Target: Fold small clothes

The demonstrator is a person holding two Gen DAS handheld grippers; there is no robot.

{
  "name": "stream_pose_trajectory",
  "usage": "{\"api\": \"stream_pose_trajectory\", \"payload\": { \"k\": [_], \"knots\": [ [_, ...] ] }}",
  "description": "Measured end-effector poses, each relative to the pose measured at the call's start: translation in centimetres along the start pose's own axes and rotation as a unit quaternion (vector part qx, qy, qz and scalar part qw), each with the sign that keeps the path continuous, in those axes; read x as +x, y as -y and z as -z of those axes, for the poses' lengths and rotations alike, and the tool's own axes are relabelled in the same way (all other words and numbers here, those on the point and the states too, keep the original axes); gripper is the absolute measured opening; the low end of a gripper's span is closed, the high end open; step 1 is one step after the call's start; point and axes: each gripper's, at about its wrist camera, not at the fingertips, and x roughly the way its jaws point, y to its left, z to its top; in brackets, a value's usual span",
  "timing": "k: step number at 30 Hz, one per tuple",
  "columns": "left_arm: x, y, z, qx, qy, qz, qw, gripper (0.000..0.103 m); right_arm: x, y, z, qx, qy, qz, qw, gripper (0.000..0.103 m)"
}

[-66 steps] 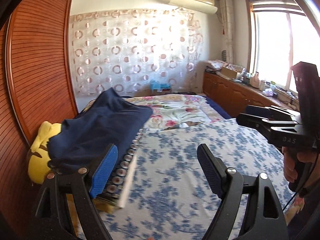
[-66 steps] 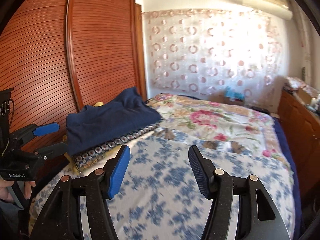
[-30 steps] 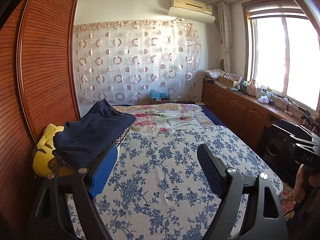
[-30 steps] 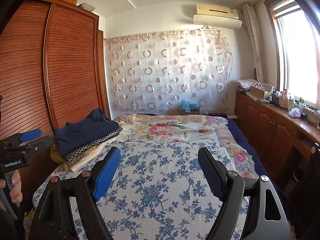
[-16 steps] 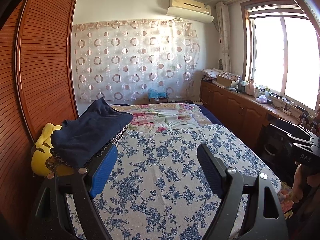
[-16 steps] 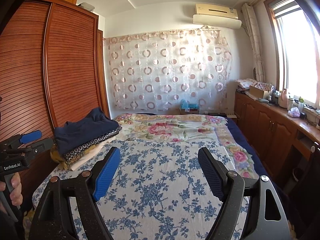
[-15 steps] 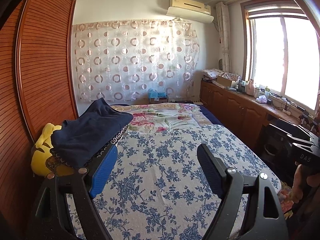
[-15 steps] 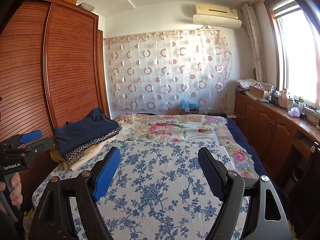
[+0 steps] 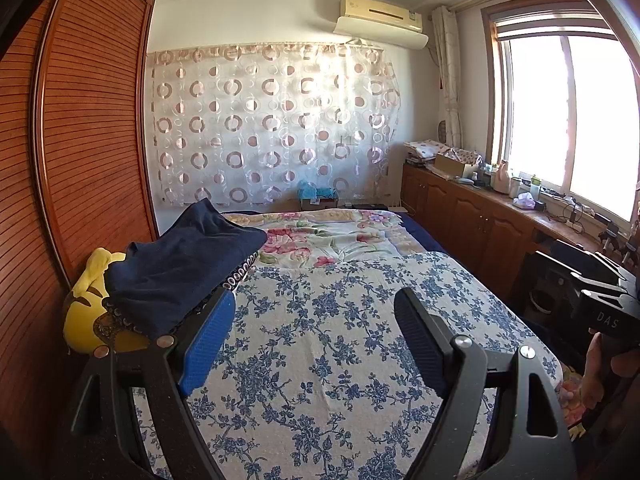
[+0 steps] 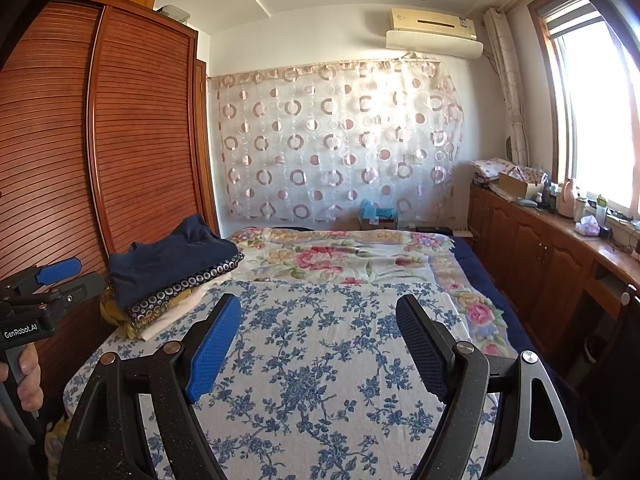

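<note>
Soft dark-blue folded clothes (image 9: 180, 272) lay stacked on the blue-flowered bed sheet (image 9: 320, 340). Left gripper (image 9: 312, 340) and right gripper (image 10: 318, 344) both gaped wide, holding nothing.

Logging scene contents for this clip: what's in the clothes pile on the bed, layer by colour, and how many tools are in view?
Dark blue garment: 1
Black layer with ring pattern: 1
Mustard-yellow layer: 1
White layer: 1
Tools, both open and empty: 2, left tool, right tool
Total: 6
</note>
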Motion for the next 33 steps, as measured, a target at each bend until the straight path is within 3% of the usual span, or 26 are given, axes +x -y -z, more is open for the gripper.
{"api": "stream_pose_trajectory", "payload": {
  "k": [33],
  "knots": [
    [-0.03,-0.01,0.25,-0.001,0.002,0.000,1.0000,0.082,-0.35,0.59,0.28,-0.004,0.005,-0.006,1.000,0.082]
  ]
}}
